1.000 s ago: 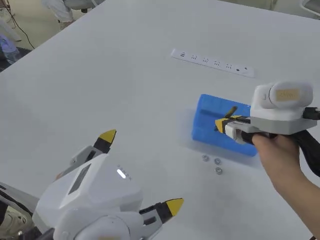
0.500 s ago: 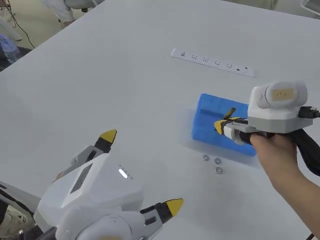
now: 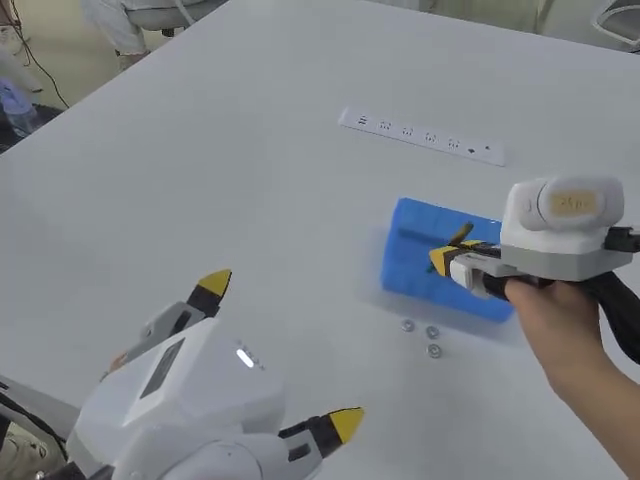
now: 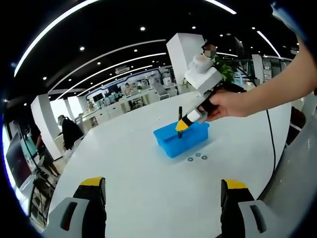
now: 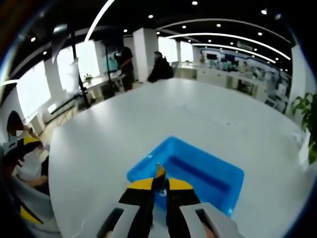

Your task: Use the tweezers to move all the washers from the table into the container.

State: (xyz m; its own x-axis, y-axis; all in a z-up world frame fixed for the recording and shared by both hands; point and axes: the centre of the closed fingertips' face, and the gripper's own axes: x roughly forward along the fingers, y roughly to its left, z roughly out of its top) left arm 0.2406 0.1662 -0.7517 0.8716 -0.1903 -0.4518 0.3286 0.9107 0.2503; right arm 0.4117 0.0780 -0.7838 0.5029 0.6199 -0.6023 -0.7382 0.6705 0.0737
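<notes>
A blue rectangular container [image 3: 415, 262] sits on the white table [image 3: 250, 180]. Three small metal washers [image 3: 424, 335] lie on the table just in front of it, also seen as washers [image 4: 197, 157] in the left gripper view. My right gripper [image 3: 447, 258] hovers over the container, shut on black tweezers [image 3: 463, 232] that stick out past its yellow tips. The right gripper view has the tweezers [image 5: 159, 171] between the shut right gripper [image 5: 161, 185], above the container [image 5: 198, 173]. My left gripper [image 3: 278, 352] stands open near the table's front left, with nothing held; left gripper [image 4: 162, 187].
A white power strip [image 3: 420, 136] lies beyond the container. A person's hand [image 3: 560, 330] holds the right gripper. The table stretches bare to the left and far side. People and desks stand in the distant room.
The head camera has shifted a little, moving the whole picture. The right gripper with the tweezers stays over the container; the left gripper has hardly moved.
</notes>
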